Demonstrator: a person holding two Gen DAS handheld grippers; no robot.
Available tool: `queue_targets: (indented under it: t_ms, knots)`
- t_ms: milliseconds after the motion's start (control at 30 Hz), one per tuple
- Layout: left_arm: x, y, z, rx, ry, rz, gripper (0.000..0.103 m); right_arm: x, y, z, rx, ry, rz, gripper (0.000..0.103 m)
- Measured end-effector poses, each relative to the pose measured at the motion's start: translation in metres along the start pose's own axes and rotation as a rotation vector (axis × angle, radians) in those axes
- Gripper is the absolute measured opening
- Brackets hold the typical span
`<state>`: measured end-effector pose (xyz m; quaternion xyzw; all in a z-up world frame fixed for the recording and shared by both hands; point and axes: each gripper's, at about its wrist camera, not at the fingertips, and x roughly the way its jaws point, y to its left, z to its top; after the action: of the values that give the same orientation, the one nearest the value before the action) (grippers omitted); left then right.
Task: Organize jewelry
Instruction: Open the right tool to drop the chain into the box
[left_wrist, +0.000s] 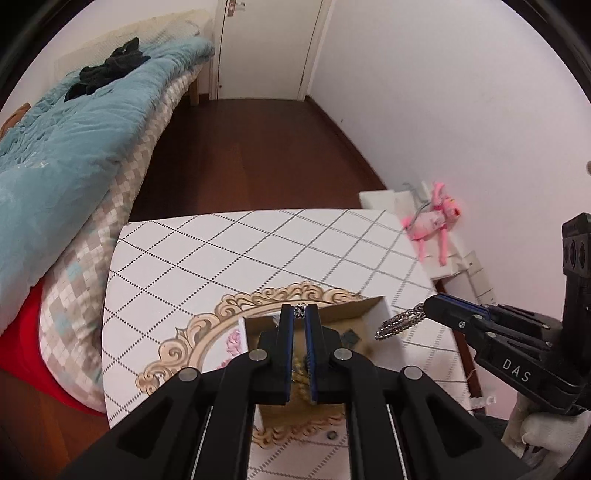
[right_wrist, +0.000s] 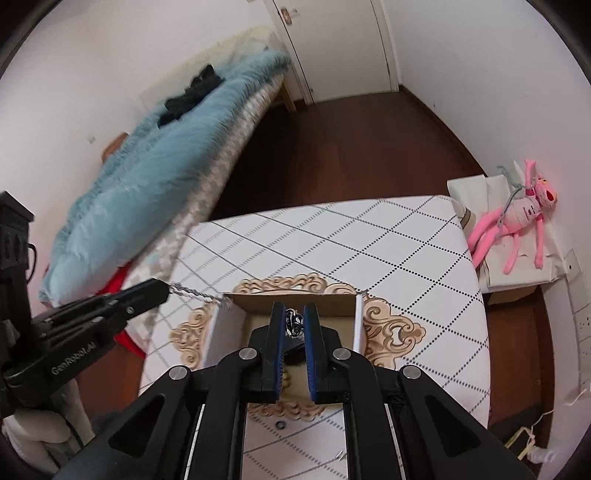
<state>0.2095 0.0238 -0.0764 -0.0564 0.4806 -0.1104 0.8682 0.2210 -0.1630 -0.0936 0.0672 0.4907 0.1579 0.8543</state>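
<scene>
An open cardboard box (left_wrist: 354, 314) (right_wrist: 295, 297) stands on an ornate gold-framed tray (left_wrist: 207, 332) (right_wrist: 388, 325) on the table. My left gripper (left_wrist: 299, 312) is shut on a silver chain (right_wrist: 195, 293), held above the box's left edge; only a small bit of it shows between the pads in the left wrist view. My right gripper (right_wrist: 294, 321) is shut on another silver chain (left_wrist: 399, 323) (right_wrist: 293, 325), which hangs in a bunch above the box's right side. The box's inside is mostly hidden by my fingers.
The table (left_wrist: 240, 251) (right_wrist: 369, 236) has a white diamond-pattern cloth. A small ring (right_wrist: 280, 424) lies on the cloth near me. A bed with a blue duvet (left_wrist: 81, 122) is to the left. A pink plush toy (right_wrist: 517, 221) lies on white boxes to the right.
</scene>
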Motion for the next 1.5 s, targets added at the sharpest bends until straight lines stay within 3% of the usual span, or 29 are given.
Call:
queue_targets:
  t_ms: [267,433,533,567,600,633,667,767,833,867,900,1100,1500]
  knots:
    - [0.053,0.019,0.009,-0.040,0.127,0.004,0.005,0.056,-0.012,0.015,-0.029,0.088,-0.087,0.010]
    - [0.066,0.025,0.001,-0.109,0.217,0.053,0.009,0.079,-0.015,0.005,-0.058,0.208,-0.109,0.011]
    - [0.067,0.026,-0.007,-0.108,0.231,0.093,0.012,0.082,-0.016,-0.006,-0.065,0.257,-0.141,0.017]
    - [0.066,0.026,-0.010,-0.106,0.226,0.097,0.021,0.080,-0.016,-0.010,-0.071,0.258,-0.146,0.028]
    - [0.064,0.027,-0.011,-0.106,0.223,0.103,0.039,0.077,-0.016,-0.012,-0.070,0.257,-0.146,0.041]
    - [0.061,0.027,-0.015,-0.105,0.213,0.121,0.050,0.072,-0.017,-0.016,-0.064,0.249,-0.150,0.046]
    - [0.057,0.027,-0.018,-0.104,0.199,0.139,0.069,0.069,-0.017,-0.018,-0.062,0.245,-0.149,0.049]
    - [0.047,0.027,-0.029,-0.102,0.165,0.181,0.074,0.060,-0.020,-0.027,-0.053,0.231,-0.171,0.052]
    - [0.045,0.027,-0.037,-0.098,0.158,0.211,0.086,0.056,-0.021,-0.036,-0.053,0.219,-0.211,0.066]
    - [0.044,0.027,-0.044,-0.099,0.153,0.227,0.098,0.055,-0.021,-0.040,-0.057,0.216,-0.231,0.081]
    - [0.044,0.027,-0.047,-0.098,0.149,0.236,0.101,0.054,-0.022,-0.045,-0.053,0.211,-0.246,0.093]
    - [0.043,0.023,-0.071,-0.104,0.130,0.268,0.103,0.055,-0.024,-0.065,-0.030,0.195,-0.294,0.103]
    - [0.033,0.016,-0.086,-0.110,0.098,0.303,0.103,0.046,-0.020,-0.071,-0.019,0.140,-0.335,0.103]
